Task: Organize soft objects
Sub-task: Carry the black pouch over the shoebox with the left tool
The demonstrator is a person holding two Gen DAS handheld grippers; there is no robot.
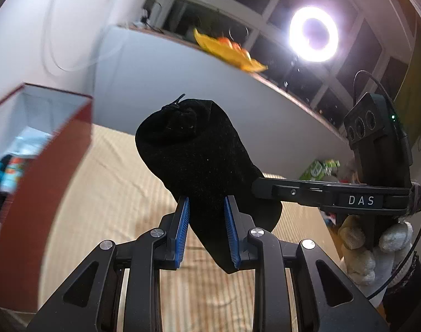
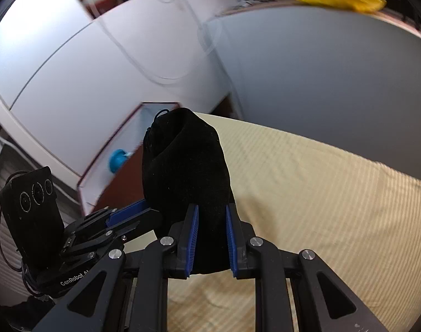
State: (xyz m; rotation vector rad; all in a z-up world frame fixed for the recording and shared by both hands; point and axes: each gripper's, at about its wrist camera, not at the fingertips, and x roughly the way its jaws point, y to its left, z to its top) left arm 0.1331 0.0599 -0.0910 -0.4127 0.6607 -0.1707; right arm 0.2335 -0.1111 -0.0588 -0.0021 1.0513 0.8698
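A black velvet drawstring pouch [image 1: 194,152] hangs in the air above a beige striped cloth [image 1: 113,193], gathered mouth and cord pointing away from me. My left gripper [image 1: 207,203] is shut on its lower part, blue pads pressing both sides. From the right, my right gripper [image 1: 263,186] reaches in and meets the same pouch, held by a gloved hand [image 1: 376,249]. In the right wrist view the pouch [image 2: 182,166] stands upright between the blue pads of my right gripper [image 2: 210,211], shut on it. My left gripper [image 2: 138,213] clamps its left side there.
A red box [image 1: 44,144] with a white inside stands open on the left, with a blue soft toy [image 2: 116,160] and other items in it. Pale walls [image 2: 321,83] rise behind the cloth. A lit ring lamp [image 1: 314,33] and a yellow object [image 1: 230,51] sit up on a ledge.
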